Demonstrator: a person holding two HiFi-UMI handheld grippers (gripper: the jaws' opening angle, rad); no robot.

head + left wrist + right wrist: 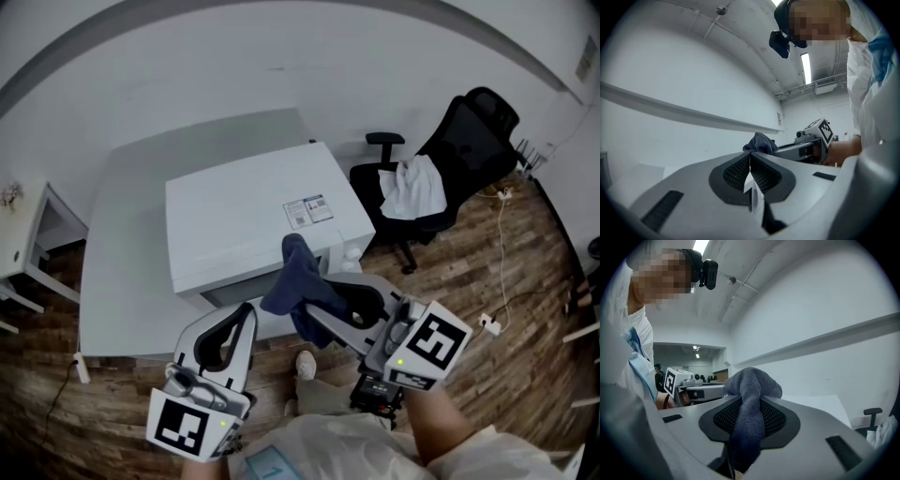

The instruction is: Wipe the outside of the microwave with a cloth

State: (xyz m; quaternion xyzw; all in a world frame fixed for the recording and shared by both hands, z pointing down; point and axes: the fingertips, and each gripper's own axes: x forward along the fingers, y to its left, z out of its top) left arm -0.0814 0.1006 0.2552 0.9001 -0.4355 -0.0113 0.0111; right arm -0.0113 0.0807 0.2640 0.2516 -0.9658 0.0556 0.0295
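Note:
The white microwave (253, 225) stands on a grey table (117, 291), its door side facing me. A dark blue cloth (298, 279) hangs bunched from my right gripper (314, 309), which is shut on it in front of the microwave's lower right corner. In the right gripper view the cloth (751, 404) drapes over the closed jaws. My left gripper (247, 314) is shut and empty, just before the microwave's front edge. The left gripper view shows its jaws (750, 161) pressed together, with the cloth (761, 142) and the right gripper (813, 140) beyond them.
A black office chair (464, 141) with a white garment (412, 187) on its seat stands right of the table. A small white side table (23, 239) is at the left. A cable and plug (489, 323) lie on the wooden floor.

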